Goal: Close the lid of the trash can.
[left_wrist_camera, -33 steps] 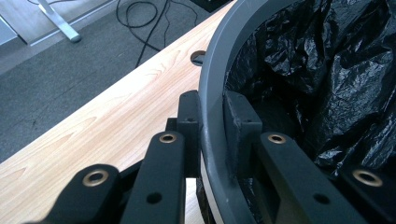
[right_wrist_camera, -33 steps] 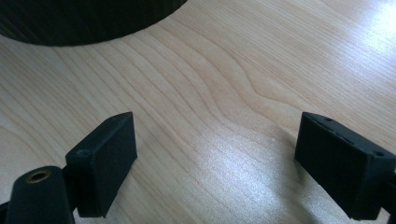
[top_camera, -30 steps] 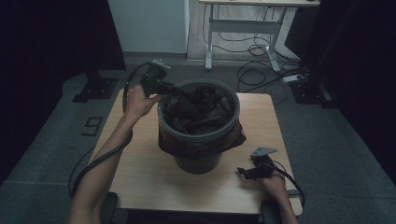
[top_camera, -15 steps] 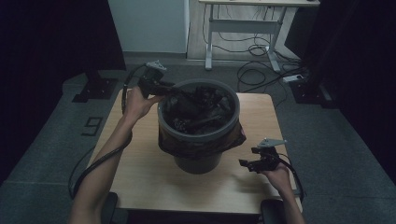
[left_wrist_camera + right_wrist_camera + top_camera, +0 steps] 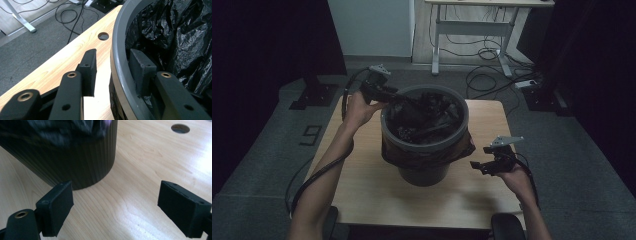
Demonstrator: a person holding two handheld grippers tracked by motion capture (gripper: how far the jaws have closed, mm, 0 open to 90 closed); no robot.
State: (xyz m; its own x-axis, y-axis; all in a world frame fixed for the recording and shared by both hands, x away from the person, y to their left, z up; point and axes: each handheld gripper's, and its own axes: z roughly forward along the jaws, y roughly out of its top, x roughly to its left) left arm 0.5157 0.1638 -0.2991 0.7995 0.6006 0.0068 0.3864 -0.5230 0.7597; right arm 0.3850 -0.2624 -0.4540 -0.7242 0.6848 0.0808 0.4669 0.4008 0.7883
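Note:
A grey bin (image 5: 424, 172) stands mid-table, lined with a crumpled black bag (image 5: 422, 117). My left gripper (image 5: 389, 95) is at the bin's far left rim (image 5: 118, 37). One jaw is outside the wall and one inside against the bag (image 5: 180, 32). Its jaws have just been opening, and the outer fingertip (image 5: 90, 62) stands clear of the rim. My right gripper (image 5: 477, 165) hovers above the table to the right of the bin, open, with nothing between its jaws. In the right gripper view its jaws (image 5: 116, 187) face the bin's ribbed lower wall (image 5: 75, 162).
The wooden table (image 5: 482, 200) has a round cable hole (image 5: 103, 36) near the bin and another (image 5: 180, 128) farther off. The bag's edge hangs over the bin's outside (image 5: 462, 150). A white desk frame (image 5: 472, 30) and loose cables (image 5: 487, 75) lie on the floor beyond.
The right hand has lifted its gripper off the table beside the bin. The left hand has stayed at the rim.

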